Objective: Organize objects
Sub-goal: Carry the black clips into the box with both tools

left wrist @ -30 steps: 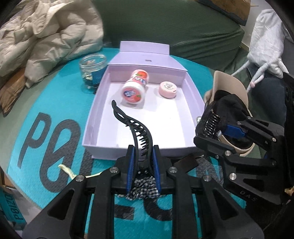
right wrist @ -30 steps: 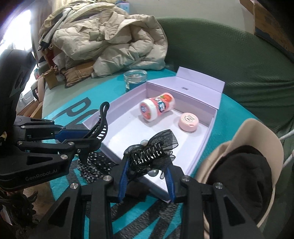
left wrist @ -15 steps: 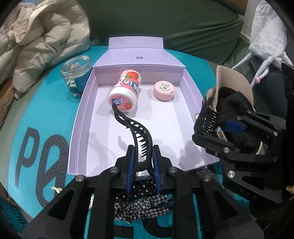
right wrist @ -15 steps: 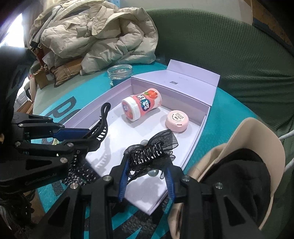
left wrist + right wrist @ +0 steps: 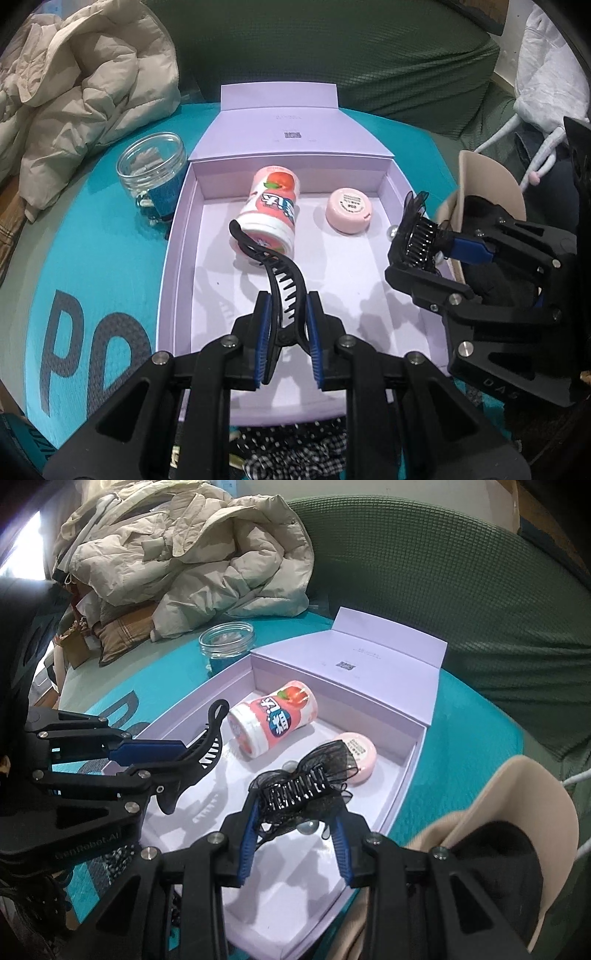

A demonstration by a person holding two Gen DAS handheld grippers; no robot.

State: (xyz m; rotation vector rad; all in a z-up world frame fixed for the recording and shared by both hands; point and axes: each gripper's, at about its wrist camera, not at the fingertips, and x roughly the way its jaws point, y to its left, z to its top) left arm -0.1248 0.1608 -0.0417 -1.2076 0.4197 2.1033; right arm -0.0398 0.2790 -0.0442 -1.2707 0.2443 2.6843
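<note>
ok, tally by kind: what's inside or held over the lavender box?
Pink containers lying in the box: 2, a bottle and a round compact
Black hair clips held in grippers: 2, a claw clip and a bow clip
Total: 4

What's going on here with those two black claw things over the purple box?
A person is tidying small items into the open purple box using two hand-held grippers. The left gripper holds a curved black hair clip; the right gripper holds a black lacy bow clip. Both hang above the box floor, not yet released. A pink bottle on its side and a round pink tin already lie inside.
</note>
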